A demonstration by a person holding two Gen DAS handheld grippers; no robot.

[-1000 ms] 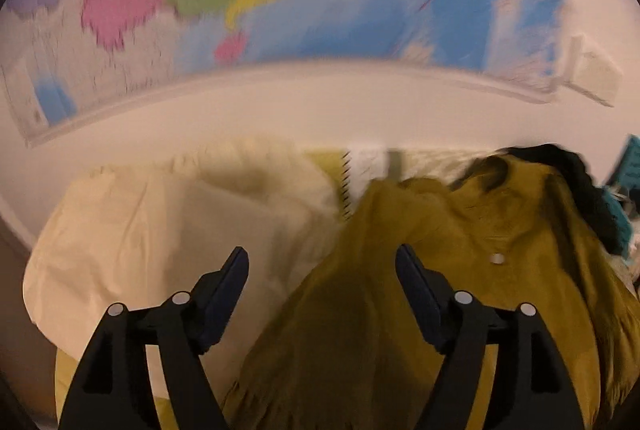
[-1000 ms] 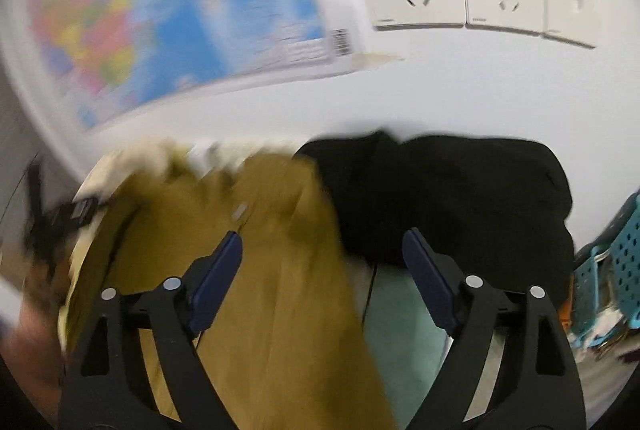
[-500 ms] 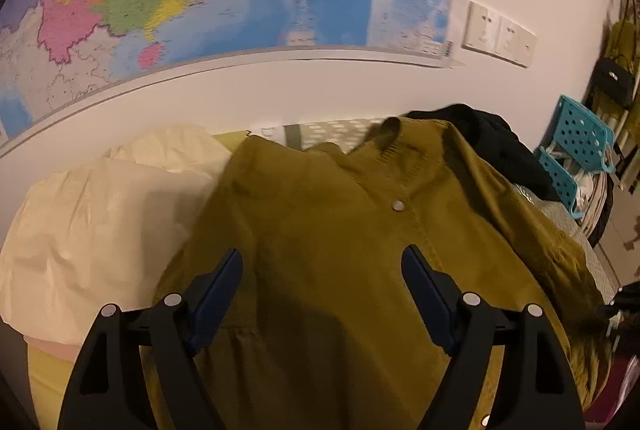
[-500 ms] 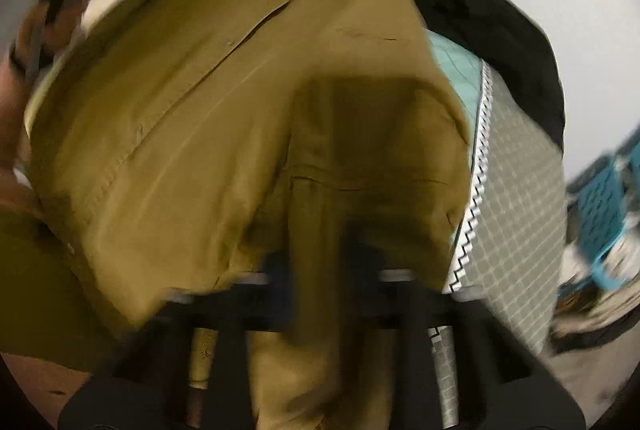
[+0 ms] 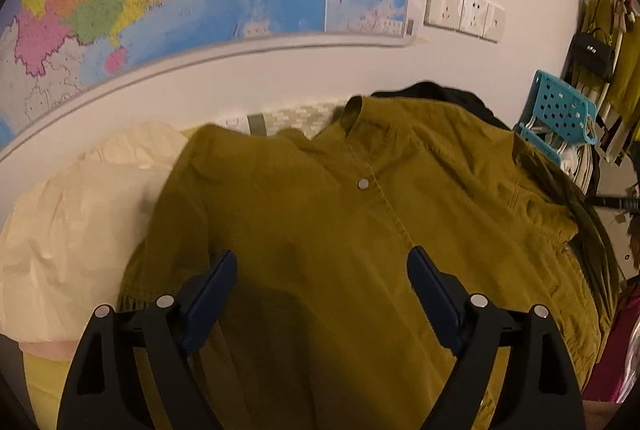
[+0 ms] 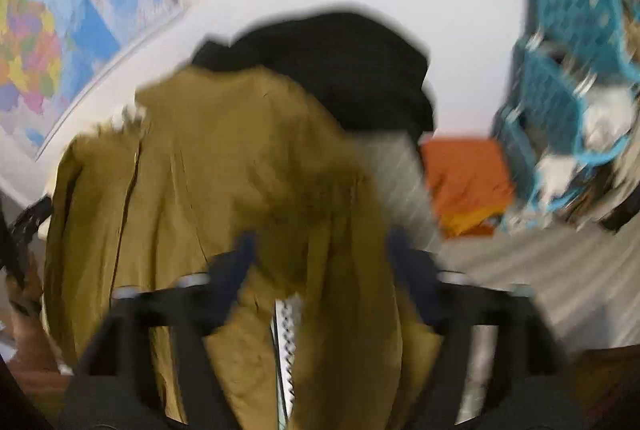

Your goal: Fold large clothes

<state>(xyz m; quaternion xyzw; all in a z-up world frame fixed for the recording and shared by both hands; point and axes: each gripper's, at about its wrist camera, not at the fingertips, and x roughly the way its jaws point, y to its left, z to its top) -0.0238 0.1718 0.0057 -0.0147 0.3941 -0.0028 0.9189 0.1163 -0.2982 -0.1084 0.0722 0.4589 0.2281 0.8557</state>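
Olive-mustard woven cotton jacket with snap buttons [image 5: 360, 238] spread front-up on bed beside cream garment [image 5: 72, 222]. Soft, floppy, medium weight; pinch hem corners or shoulder seams. Left gripper [image 5: 322, 272] and right gripper [image 6: 320, 250]: jaws wide, opening, nothing gripped.

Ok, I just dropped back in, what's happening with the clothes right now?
A person with a handheld gripper in each hand is folding the olive-green button-front jacket, spread on a bed with a cream garment beside it and a black garment behind. The left gripper hangs over the jacket's front, jaws opening, nothing pinched. The right gripper is over the jacket's other side, jaws also opening; that view is blurred, but nothing looks gripped.
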